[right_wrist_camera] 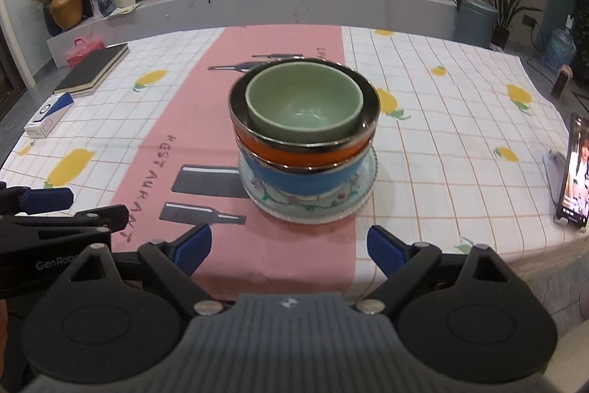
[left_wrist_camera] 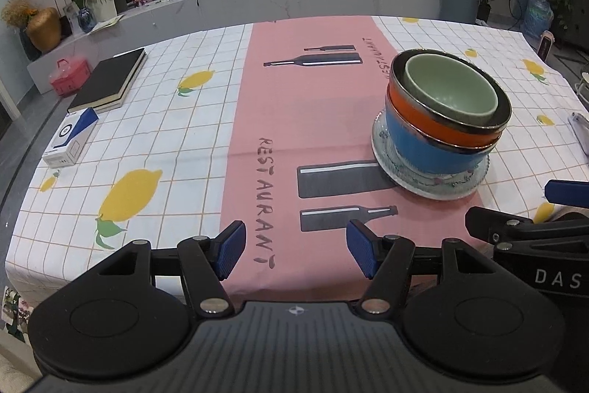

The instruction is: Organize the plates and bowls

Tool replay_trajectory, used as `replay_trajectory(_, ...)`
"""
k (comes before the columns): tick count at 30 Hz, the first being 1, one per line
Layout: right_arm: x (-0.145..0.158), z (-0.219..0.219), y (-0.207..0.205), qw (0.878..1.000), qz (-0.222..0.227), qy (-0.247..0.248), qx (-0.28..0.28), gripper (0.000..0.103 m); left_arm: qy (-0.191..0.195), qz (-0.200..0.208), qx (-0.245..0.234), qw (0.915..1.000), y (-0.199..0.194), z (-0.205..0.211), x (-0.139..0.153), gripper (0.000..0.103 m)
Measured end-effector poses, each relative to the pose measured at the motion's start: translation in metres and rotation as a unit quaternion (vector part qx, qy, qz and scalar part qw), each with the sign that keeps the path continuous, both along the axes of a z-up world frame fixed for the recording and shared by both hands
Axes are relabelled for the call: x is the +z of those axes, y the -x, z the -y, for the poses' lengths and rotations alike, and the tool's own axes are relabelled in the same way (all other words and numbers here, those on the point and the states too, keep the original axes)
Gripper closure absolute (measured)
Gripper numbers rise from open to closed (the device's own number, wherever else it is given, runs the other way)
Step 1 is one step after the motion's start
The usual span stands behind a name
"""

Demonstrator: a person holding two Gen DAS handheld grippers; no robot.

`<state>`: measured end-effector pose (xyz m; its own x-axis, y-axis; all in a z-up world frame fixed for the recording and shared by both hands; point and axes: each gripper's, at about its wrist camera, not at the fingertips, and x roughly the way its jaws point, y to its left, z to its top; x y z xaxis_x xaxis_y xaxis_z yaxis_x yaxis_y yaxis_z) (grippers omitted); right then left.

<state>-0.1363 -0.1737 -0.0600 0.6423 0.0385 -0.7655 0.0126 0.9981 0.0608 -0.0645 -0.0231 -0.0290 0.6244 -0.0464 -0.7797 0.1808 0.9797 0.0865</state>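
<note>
Surface: lemon-check tablecloth [right_wrist_camera: 441, 105] with pink runner [left_wrist_camera: 294, 120].
Stack: bowls [right_wrist_camera: 303, 131] on plate [right_wrist_camera: 353, 205], centre-right.
Edges: book [left_wrist_camera: 106, 80], box [left_wrist_camera: 70, 139] far left; phone [right_wrist_camera: 574, 172], perhaps propped, right.
Left gripper [left_wrist_camera: 296, 251]: spread, empty.
Right gripper [right_wrist_camera: 289, 245]: spread, empty.

Phone [right_wrist_camera: 574, 172] cut by right edge

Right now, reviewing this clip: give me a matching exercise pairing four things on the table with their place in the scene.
Things:
1. green bowl
2. blue bowl
3. glass plate
4. black notebook

Places:
A. under the whole stack, on the tablecloth
B. far left of the table, apart from the stack
C. top of the stack, nested in the orange bowl
D. directly beneath the orange bowl

Pairs: 1-C, 2-D, 3-A, 4-B
</note>
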Motion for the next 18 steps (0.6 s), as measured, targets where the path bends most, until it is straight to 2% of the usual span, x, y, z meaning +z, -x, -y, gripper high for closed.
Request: replay_trajectory(18,-0.0063,0.0032,-0.0064,1.000,-0.011,-0.004,-0.006,0.013,0.000,-0.013,0.003,0.9999,-0.0045,-0.0002,-0.0042,0.029)
